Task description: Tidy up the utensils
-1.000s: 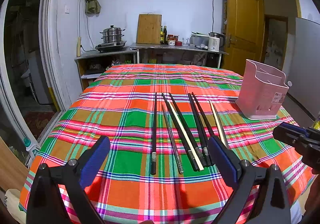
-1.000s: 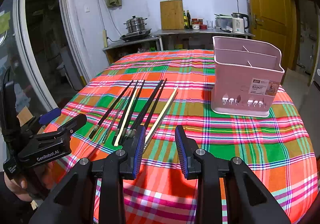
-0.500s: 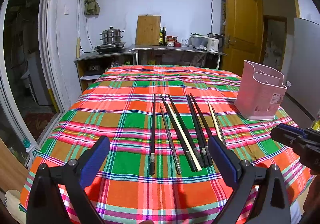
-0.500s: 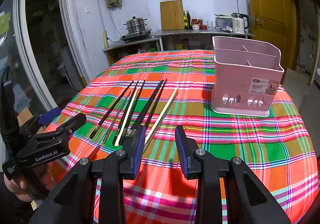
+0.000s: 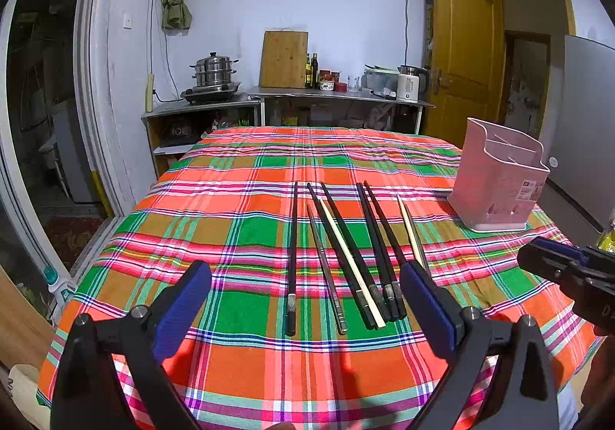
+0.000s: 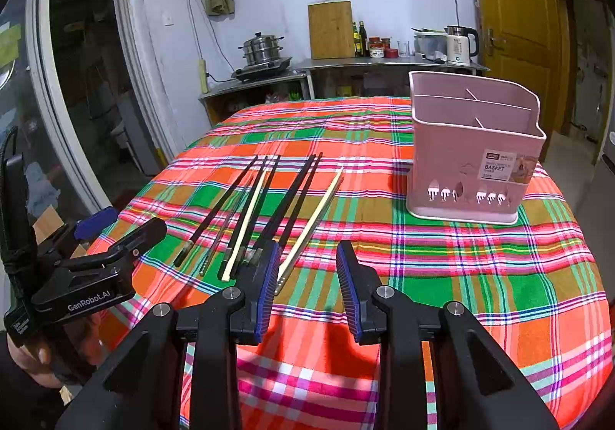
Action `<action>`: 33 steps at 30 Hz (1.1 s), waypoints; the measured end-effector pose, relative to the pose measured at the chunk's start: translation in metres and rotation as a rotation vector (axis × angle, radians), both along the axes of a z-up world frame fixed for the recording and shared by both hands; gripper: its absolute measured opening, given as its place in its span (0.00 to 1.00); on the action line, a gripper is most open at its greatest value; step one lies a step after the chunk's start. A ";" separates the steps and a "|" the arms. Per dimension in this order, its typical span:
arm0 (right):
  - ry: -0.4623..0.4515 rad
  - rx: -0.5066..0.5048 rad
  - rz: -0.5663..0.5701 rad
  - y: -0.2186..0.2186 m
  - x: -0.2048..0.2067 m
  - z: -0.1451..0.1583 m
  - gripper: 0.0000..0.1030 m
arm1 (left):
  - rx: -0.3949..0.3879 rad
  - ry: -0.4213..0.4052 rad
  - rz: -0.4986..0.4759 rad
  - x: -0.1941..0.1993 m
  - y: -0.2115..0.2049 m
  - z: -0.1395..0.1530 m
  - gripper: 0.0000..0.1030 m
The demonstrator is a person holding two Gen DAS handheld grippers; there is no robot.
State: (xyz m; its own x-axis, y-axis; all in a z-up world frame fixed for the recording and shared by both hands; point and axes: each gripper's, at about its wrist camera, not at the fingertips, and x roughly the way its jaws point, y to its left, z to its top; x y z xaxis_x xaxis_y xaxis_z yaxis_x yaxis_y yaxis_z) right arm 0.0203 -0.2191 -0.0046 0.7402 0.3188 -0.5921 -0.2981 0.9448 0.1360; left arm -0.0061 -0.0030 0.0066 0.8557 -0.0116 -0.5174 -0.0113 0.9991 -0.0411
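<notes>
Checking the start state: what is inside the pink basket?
The pink basket shows only its own dividers at the top, and no utensil sticks out. Its walls hide the compartment bottoms. The chopsticks lie on the tablecloth.

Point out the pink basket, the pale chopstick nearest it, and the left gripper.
pink basket [image 6: 461, 145], right wrist view, front wall
pale chopstick [image 6: 319, 207], right wrist view, mid-shaft
left gripper [image 5: 305, 299], left wrist view, midway between fingertips

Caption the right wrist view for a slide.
Open right gripper above chopsticks on plaid tablecloth, pink basket empty.
</notes>
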 end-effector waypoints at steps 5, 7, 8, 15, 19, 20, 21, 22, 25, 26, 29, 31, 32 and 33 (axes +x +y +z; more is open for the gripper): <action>-0.001 0.001 0.000 0.000 0.000 0.000 0.31 | 0.000 -0.001 -0.001 0.000 -0.001 0.000 0.97; -0.001 0.002 0.000 0.000 0.000 -0.001 0.31 | 0.001 -0.002 0.000 -0.001 -0.001 0.001 0.97; -0.002 0.002 0.000 0.000 0.000 -0.001 0.31 | 0.002 -0.002 -0.001 0.000 -0.001 0.001 0.97; -0.005 0.004 0.000 0.004 -0.002 0.004 0.31 | -0.002 -0.013 -0.005 -0.001 0.001 0.002 0.97; -0.005 0.004 0.002 0.004 -0.001 0.003 0.31 | -0.002 -0.013 -0.006 -0.001 0.002 0.001 0.97; -0.005 0.004 0.002 0.004 -0.001 0.003 0.31 | -0.003 -0.013 -0.005 -0.001 0.002 0.001 0.97; -0.005 0.004 0.001 0.004 -0.001 0.003 0.31 | -0.004 -0.013 -0.005 0.000 0.002 0.001 0.97; -0.005 0.005 0.002 0.004 -0.001 0.003 0.31 | -0.004 -0.012 -0.005 0.000 0.002 0.001 0.97; -0.005 0.005 0.002 0.004 -0.001 0.003 0.31 | -0.003 -0.013 -0.006 0.000 0.002 0.000 0.97; -0.005 0.005 0.002 0.004 -0.001 0.003 0.31 | -0.004 -0.013 -0.006 0.000 0.002 0.000 0.97; -0.005 0.005 0.002 0.004 -0.001 0.003 0.31 | -0.003 -0.012 -0.005 0.000 0.002 0.000 0.97; -0.005 0.004 0.002 0.004 -0.001 0.003 0.31 | -0.001 -0.011 -0.005 0.000 0.002 -0.001 0.97; -0.006 0.005 0.002 0.004 -0.001 0.003 0.31 | -0.001 -0.010 -0.004 0.001 0.002 -0.001 0.97; -0.005 0.005 0.002 0.004 -0.001 0.003 0.31 | -0.001 -0.009 -0.004 0.001 0.002 -0.001 0.97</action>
